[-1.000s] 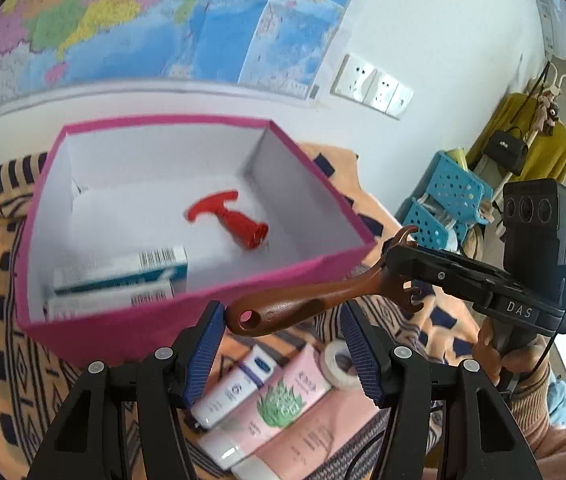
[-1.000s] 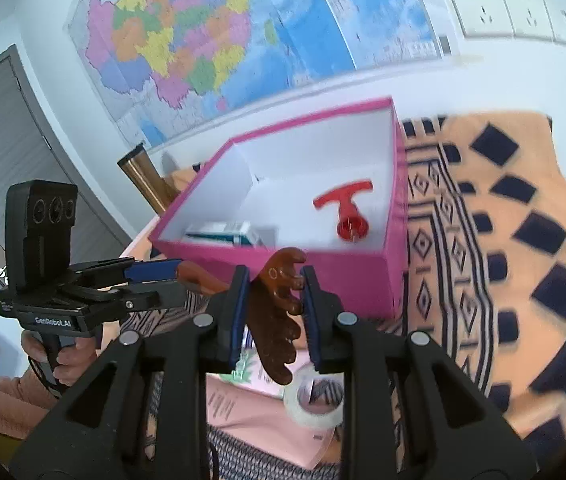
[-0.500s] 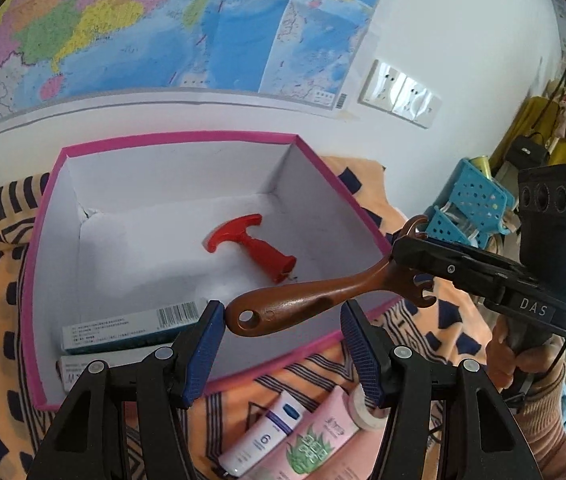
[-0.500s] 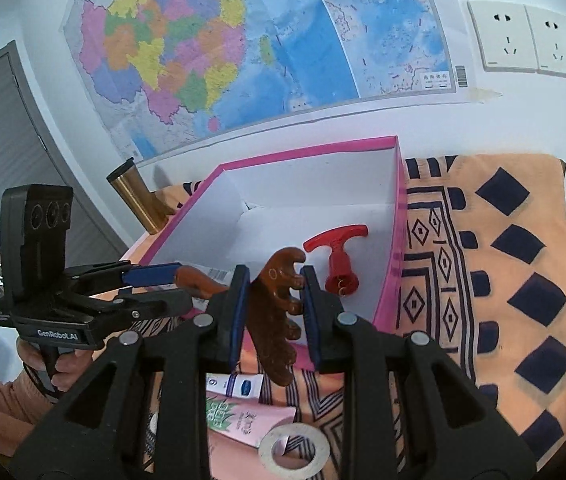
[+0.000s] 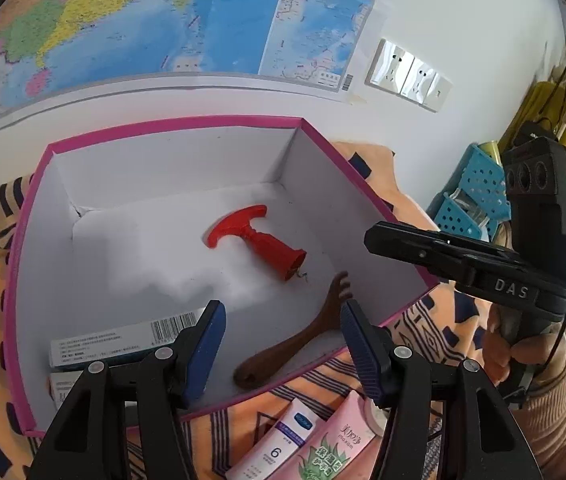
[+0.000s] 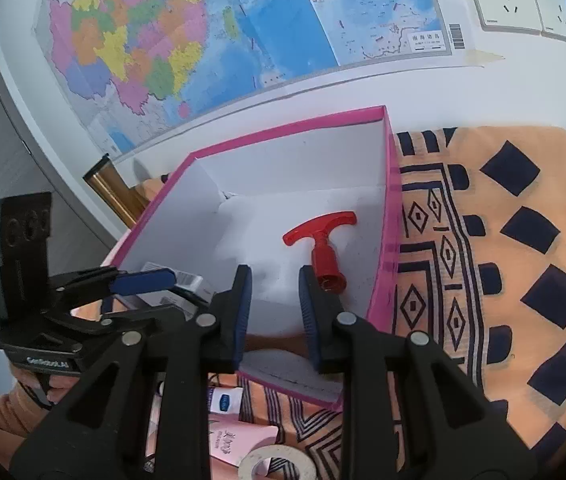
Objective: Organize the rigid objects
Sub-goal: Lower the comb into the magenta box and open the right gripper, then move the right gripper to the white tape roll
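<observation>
A brown wooden back scratcher [image 5: 295, 344] lies on the white floor of the pink box [image 5: 171, 126], near its front right corner. My left gripper [image 5: 283, 340] hangs open above it, touching nothing. My right gripper [image 6: 273, 300] stands over the box's [image 6: 283, 128] near edge, jaws narrowly apart and empty; a strip of the scratcher [image 6: 275, 338] shows below them. A red T-handled tool [image 5: 259, 240] [image 6: 323, 248] lies mid-box. Two cartons [image 5: 123, 340] sit at the box's front left.
On the orange patterned cloth [image 6: 483, 280] in front of the box lie a white tube [image 5: 283, 440], a pink tube [image 5: 335, 448] and a tape roll [image 6: 279, 464]. Blue baskets [image 5: 479, 192] stand at the right. A wall with a map is behind.
The right gripper held the back scratcher by its head; now the scratcher lies in the box, free of the pads. Both grippers have moved forward over the box.
</observation>
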`<state>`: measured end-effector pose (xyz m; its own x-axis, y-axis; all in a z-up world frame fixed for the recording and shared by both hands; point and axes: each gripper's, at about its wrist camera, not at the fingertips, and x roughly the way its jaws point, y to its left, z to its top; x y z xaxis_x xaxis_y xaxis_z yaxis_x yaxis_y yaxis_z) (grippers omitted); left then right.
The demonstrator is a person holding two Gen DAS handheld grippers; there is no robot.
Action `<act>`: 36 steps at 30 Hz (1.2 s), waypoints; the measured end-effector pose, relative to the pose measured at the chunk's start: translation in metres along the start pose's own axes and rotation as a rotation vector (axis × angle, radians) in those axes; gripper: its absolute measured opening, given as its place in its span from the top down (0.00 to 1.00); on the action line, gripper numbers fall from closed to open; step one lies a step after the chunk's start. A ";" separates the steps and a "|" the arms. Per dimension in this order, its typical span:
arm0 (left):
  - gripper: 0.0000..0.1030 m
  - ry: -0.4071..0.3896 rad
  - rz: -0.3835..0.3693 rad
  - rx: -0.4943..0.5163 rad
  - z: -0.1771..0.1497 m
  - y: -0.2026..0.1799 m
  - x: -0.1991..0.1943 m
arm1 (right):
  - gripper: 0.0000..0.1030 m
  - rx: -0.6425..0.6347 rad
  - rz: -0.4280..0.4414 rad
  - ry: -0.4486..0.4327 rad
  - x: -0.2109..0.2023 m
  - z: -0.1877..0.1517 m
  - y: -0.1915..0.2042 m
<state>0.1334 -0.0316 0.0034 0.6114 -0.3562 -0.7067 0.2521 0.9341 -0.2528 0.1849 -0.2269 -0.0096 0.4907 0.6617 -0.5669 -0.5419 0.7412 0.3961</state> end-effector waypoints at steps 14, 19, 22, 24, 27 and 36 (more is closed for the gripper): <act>0.38 -0.100 -0.007 0.059 -0.026 -0.009 -0.042 | 0.69 0.005 0.025 -0.069 -0.040 -0.021 0.006; 0.34 -0.108 -0.021 0.083 -0.038 -0.018 -0.052 | 0.65 -0.005 0.051 -0.073 -0.054 -0.036 0.013; 0.33 -0.092 -0.042 0.083 -0.046 -0.023 -0.051 | 0.64 -0.006 0.056 -0.060 -0.057 -0.046 0.015; 0.33 -0.078 -0.049 0.089 -0.052 -0.028 -0.048 | 0.63 -0.003 0.054 -0.040 -0.057 -0.055 0.015; 0.32 -0.056 -0.068 0.094 -0.060 -0.034 -0.043 | 0.62 0.004 0.035 -0.007 -0.053 -0.069 0.012; 0.32 0.030 -0.093 0.099 -0.081 -0.050 -0.018 | 0.58 0.067 -0.024 0.132 -0.032 -0.117 -0.007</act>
<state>0.0492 -0.0698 -0.0248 0.5592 -0.4389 -0.7033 0.3807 0.8896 -0.2525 0.0930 -0.2666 -0.0791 0.4061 0.6267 -0.6651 -0.4822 0.7652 0.4266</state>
